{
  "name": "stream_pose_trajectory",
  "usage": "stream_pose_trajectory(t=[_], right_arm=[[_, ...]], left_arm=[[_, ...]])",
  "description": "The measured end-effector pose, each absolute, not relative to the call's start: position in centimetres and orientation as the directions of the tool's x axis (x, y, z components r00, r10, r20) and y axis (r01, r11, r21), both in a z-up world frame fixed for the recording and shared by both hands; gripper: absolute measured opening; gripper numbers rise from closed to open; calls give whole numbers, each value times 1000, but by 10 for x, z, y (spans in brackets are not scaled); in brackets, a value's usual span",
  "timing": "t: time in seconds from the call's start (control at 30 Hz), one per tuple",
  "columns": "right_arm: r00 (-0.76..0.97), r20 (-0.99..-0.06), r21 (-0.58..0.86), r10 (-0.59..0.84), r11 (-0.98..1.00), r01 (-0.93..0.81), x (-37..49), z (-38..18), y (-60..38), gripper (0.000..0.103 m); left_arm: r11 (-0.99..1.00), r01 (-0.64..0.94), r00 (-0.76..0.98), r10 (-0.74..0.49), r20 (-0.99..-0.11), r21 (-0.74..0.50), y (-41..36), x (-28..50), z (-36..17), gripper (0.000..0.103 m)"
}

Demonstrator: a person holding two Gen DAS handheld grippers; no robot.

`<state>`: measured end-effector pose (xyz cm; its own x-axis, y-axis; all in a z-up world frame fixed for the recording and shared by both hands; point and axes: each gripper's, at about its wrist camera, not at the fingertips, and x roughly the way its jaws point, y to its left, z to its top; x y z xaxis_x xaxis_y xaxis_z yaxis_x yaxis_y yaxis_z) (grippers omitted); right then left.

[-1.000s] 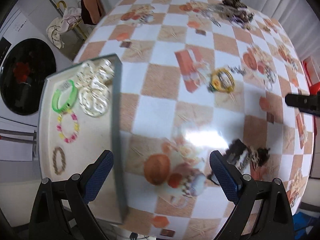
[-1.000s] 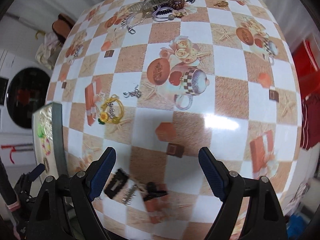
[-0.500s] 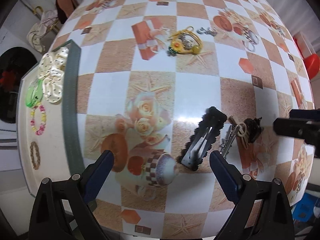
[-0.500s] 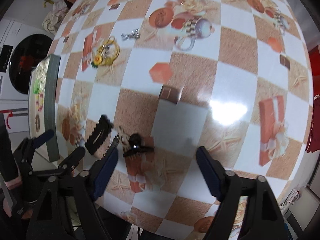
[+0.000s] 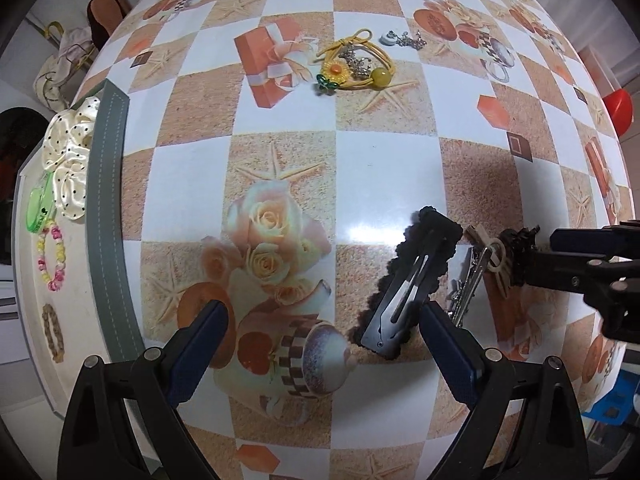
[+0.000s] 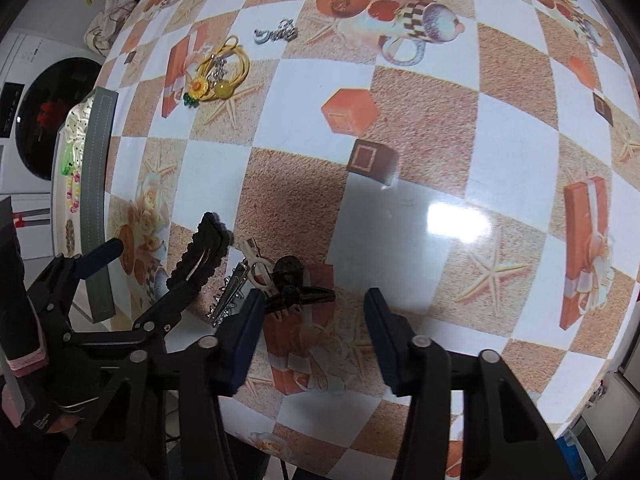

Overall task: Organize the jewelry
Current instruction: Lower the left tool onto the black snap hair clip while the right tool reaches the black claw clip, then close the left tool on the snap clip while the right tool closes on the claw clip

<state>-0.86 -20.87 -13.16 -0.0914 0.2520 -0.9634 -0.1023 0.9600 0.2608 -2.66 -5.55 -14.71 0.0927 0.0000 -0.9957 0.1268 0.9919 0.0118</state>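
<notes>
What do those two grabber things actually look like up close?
Both tongs, left and right, are black plastic frames ending in two flat dark-blue pads, with small silver rivets at the joints. The person's dark sleeve with a pink cuff shows behind the left one. No cables visible.

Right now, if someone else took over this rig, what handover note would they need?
Left gripper: open, empty, low over the table beside the black snap clip.
Right gripper: open, empty, at the black claw clip.
A silver clip lies between those two.
Done: scrunchie, green band, bead bracelet and brown ring are in the tray.
Left: the clips, yellow hair tie, small charm.
</notes>
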Motion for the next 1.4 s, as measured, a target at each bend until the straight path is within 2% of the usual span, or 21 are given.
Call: stream_pose_trajectory(t=[0.37,0.4,0.43,0.57,0.83,0.9,0.97,1.0,1.4], right_arm=[[-82,-975,215,205,968,-130,-7,-135,-202,35],[-82,-976,214,204,968,-130,-7,-135,-202,29],[-84,-976,210,200,969,-128,-7,-135,-202,14],[-92,-975,211,201,971,-112,-6,-137,-205,10],[-89,-966,251,241,961,-119,-2,-129,-215,11],[-78,-967,252,243,958,-137,-1,-125,-216,16],[-67,-971,239,231,959,-155,-1,-123,-215,41],[-61,-972,234,227,958,-164,0,-122,-215,45],[-41,-984,178,173,961,-213,3,-127,-199,45]], left_arm=[[988,157,98,-9,-995,7,-73,-19,-162,100],[987,158,99,-11,-995,5,-73,-18,-161,96],[987,160,101,-22,-995,-6,-75,-18,-160,94],[985,172,106,-37,-994,-18,-83,-18,-156,79],[986,164,114,-51,-992,-32,-97,-2,-152,35],[987,157,110,-60,-992,-42,-94,-1,-150,35],[987,154,111,-64,-992,-47,-94,0,-150,35],[988,151,110,-62,-992,-45,-94,-1,-150,35],[993,103,97,-73,-993,-63,-83,-7,-143,35]])
